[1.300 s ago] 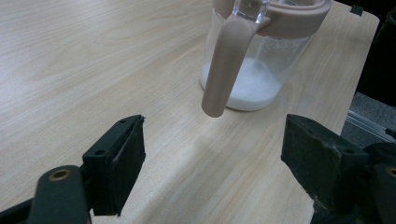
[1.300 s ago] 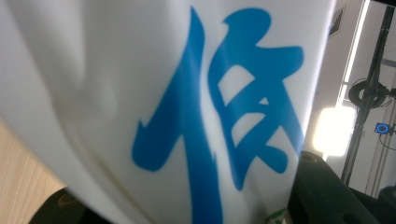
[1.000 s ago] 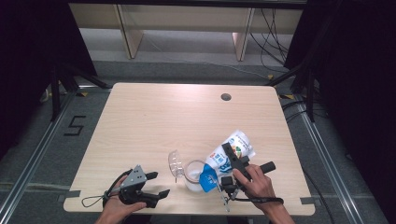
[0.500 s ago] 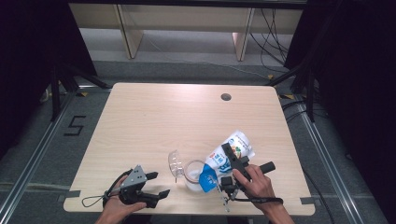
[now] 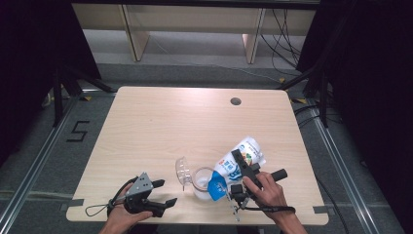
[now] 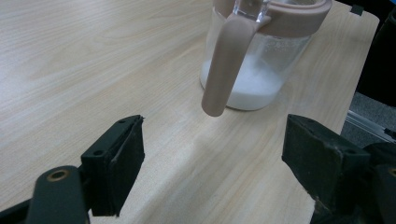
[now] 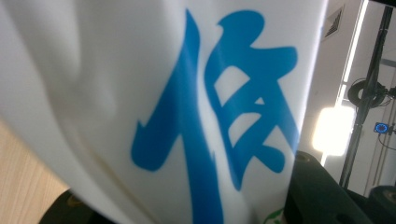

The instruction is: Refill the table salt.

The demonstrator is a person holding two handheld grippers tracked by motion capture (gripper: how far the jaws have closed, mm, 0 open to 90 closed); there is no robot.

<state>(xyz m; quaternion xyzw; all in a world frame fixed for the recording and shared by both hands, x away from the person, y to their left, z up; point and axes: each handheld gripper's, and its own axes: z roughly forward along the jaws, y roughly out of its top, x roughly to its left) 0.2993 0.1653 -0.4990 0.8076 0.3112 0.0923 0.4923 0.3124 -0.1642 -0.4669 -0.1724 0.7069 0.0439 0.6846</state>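
Left tool view alone shows white powder (image 6: 252,88) in the jar (image 6: 261,51).

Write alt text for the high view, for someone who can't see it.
At the near edge of a wooden table, the right gripper tips a white-and-blue bag over a clear jug holding white powder. The left gripper rests open beside it.

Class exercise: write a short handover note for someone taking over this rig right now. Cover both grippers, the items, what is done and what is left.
Right gripper: shut on the white-and-blue bag, tilted with its mouth over the glass jar; its jaws have just been closing.
Left gripper: open, resting on the table, holding nothing.
Done: some white powder is in the jar.
Left: probably finish pouring, set the bag down.
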